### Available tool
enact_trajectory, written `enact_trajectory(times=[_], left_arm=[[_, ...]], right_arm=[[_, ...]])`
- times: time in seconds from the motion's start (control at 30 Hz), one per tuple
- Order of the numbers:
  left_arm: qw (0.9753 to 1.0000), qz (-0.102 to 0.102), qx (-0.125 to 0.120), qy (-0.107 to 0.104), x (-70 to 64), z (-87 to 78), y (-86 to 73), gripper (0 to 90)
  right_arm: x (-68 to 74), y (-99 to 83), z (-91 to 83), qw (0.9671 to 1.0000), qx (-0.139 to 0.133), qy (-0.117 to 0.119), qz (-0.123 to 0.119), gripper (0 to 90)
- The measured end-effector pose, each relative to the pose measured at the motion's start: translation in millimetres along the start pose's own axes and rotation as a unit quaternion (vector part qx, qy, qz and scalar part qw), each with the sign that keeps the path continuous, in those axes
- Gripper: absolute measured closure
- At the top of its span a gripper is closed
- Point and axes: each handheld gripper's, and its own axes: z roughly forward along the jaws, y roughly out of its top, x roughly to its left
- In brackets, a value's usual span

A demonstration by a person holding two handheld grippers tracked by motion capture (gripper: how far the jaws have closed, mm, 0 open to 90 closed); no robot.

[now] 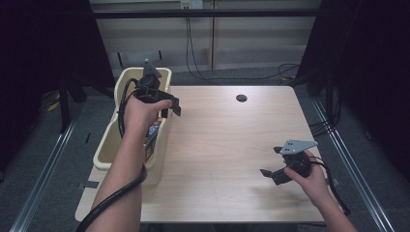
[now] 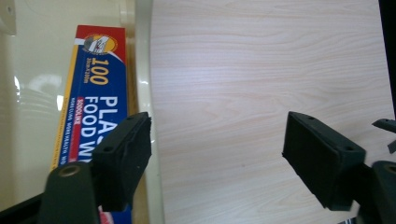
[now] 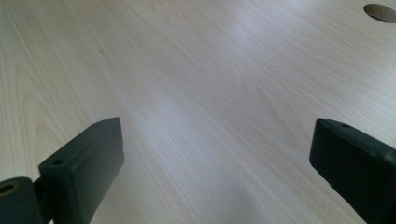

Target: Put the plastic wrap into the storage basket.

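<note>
The food wrap box (image 2: 95, 107) lies in the cream bin (image 1: 108, 145) against its right wall. The left tool (image 1: 167, 104) hangs wide open, empty, over that rim. The right tool (image 1: 271, 163), also wide open and empty, hovers over the bare surface (image 1: 217, 145) near its right edge.

Your left forearm covers most of the food wrap box (image 1: 153, 137) inside the cream bin (image 1: 107, 145) in the high view. In the left gripper view, the box (image 2: 93, 102) runs behind your left hand-held gripper (image 2: 224, 163), its lettering cut short, and the bin's rim (image 2: 144, 70) hides its right edge.
</note>
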Motion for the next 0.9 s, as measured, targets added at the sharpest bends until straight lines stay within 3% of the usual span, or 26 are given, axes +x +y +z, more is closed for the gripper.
enact_trajectory(times=[0.33,0.9], left_arm=[[0.9998,0.010,-0.008,-0.017,-19.7,23.0,0.0,19.0],[0.9991,0.020,-0.005,-0.036,-37.2,57.5,-3.6,14.9]], right_arm=[[0.3,0.1,-0.7,1.0000,-0.002,-0.001,-0.002,2.8],[0.4,-0.1,-0.3,1.0000,-0.001,-0.001,-0.003,2.9]])
